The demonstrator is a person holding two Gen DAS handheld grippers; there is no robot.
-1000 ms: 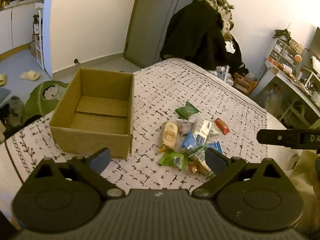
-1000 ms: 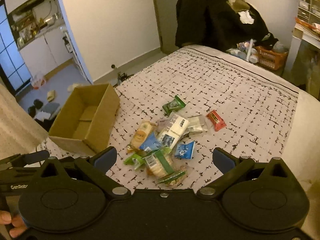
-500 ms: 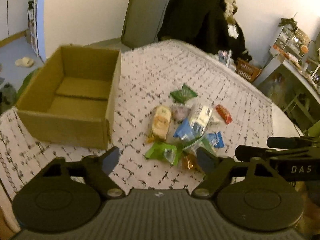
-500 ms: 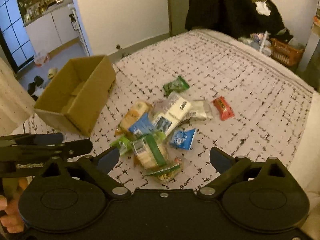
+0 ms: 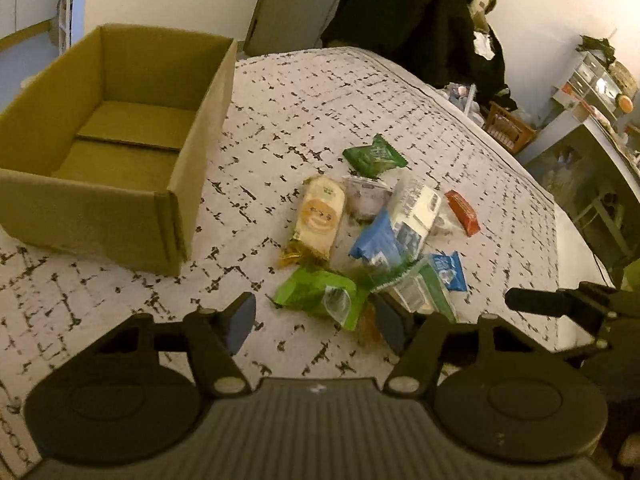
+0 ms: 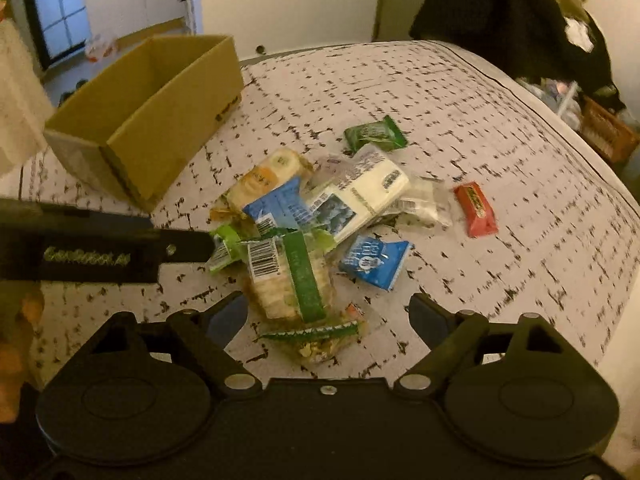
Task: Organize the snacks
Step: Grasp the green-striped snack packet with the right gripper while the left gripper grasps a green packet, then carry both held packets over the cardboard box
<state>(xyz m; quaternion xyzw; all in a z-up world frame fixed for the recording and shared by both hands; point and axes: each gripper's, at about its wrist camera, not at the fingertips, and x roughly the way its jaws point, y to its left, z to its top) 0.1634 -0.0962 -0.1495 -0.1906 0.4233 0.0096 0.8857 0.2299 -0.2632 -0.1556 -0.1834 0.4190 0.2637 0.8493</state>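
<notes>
A pile of snack packets lies on the patterned bedspread (image 5: pixel 320 96), beside an empty cardboard box (image 5: pixel 120 128) at the left. My left gripper (image 5: pixel 316 322) hovers just short of a light green packet (image 5: pixel 320 292), its jaws closing with nothing pressed between them. My right gripper (image 6: pixel 330 314) hangs over a clear cracker pack with a green band (image 6: pixel 288 276), jaws closing, pads apart from it. A yellow biscuit pack (image 5: pixel 320 216), a dark green packet (image 5: pixel 374 156), blue packets (image 6: pixel 374 260) and a red bar (image 6: pixel 476 208) lie further off.
The bedspread (image 6: pixel 440 92) drops away at the right. A dark coat (image 5: pixel 412 12) hangs behind the bed, with an orange basket (image 5: pixel 508 128) and shelves (image 5: pixel 592 80) at the right. The left gripper's finger (image 6: pixel 120 248) crosses the right wrist view.
Both grippers have come down closer to the snack pile, and their jaws have narrowed. The box and snacks look larger in both views.
</notes>
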